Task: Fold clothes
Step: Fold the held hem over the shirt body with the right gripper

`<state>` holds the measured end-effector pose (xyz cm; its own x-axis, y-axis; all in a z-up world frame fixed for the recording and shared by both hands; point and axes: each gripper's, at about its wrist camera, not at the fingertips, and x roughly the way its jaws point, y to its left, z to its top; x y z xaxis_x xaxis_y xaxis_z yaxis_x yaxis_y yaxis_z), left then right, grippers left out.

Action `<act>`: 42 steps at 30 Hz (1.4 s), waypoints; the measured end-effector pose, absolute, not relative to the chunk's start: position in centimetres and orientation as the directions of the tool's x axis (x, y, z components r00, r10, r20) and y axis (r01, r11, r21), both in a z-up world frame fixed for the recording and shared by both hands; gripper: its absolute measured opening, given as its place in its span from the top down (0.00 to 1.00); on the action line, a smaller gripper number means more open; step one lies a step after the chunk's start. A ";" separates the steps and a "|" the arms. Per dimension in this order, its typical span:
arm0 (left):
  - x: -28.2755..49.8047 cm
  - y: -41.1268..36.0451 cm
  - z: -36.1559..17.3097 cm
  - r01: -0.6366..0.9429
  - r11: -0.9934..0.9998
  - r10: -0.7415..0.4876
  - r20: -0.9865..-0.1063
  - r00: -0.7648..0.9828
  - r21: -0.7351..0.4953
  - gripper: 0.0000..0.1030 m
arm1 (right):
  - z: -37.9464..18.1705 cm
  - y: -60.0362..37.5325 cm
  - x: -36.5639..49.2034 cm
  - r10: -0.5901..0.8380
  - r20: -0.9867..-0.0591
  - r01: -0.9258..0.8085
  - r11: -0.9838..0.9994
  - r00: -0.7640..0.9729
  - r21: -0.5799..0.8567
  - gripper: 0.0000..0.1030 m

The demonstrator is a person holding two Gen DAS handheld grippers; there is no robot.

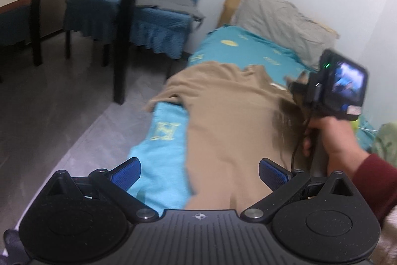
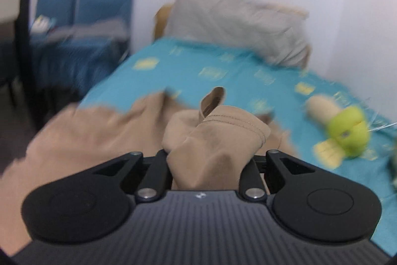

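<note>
Folding is only getting started, as far as we are able to judge: the tan shirt (image 1: 223,121) is lying spread along the bed (image 1: 158,165) over the turquoise sheet, its body mostly flat, one sleeve hanging off the bed's left edge, and we are seeing no finished crease anywhere in it. What we are working on seems to be the first fold, bringing one side of the shirt over the body; the other side and the final halving are, in our judgement, still to do. Our right gripper (image 2: 213,160) is pinching a hemmed end of the shirt, probably a sleeve cuff, with its fingers pressed against a thick bunch of cloth that is bulging up between them and showing a double line of stitching. In the left wrist view our right hand (image 1: 332,138) is wrapped around the handle, the red sleeve of our arm coming in from the right, and the tool is held over the shirt's right side with gathered cloth trailing from it. Our left gripper (image 1: 198,170) is hovering low over the near part of the shirt with its blue-padded fingers (image 1: 126,173) spread wide and nothing between them, pointing along the bed toward the grey pillow (image 1: 280,21) at the wall. A green and yellow plush toy (image 2: 347,131) is lying on the sheet to the right, well apart from the shirt. Both views are blurred, so we cannot tell finer details of the cloth.
</note>
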<state>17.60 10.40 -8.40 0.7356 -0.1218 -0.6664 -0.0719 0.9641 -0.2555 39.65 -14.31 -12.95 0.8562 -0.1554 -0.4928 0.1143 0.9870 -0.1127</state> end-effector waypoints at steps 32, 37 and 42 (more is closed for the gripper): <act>10.8 -9.2 -7.6 0.332 0.901 -0.425 -0.711 0.560 -0.278 0.10 | -0.2 -37.1 0.8 -0.196 -0.459 0.397 0.828 0.867 0.396 0.06; 9.9 -17.0 -8.1 0.418 0.880 -0.435 -0.737 0.517 -0.226 0.17 | -1.2 -39.3 0.6 -0.274 -0.461 0.465 0.801 0.844 0.377 0.06; 8.3 -23.4 -9.6 0.541 0.833 -0.421 -0.768 0.482 -0.116 0.28 | -1.8 -41.2 -0.2 -0.336 -0.447 0.513 0.776 0.829 0.368 0.06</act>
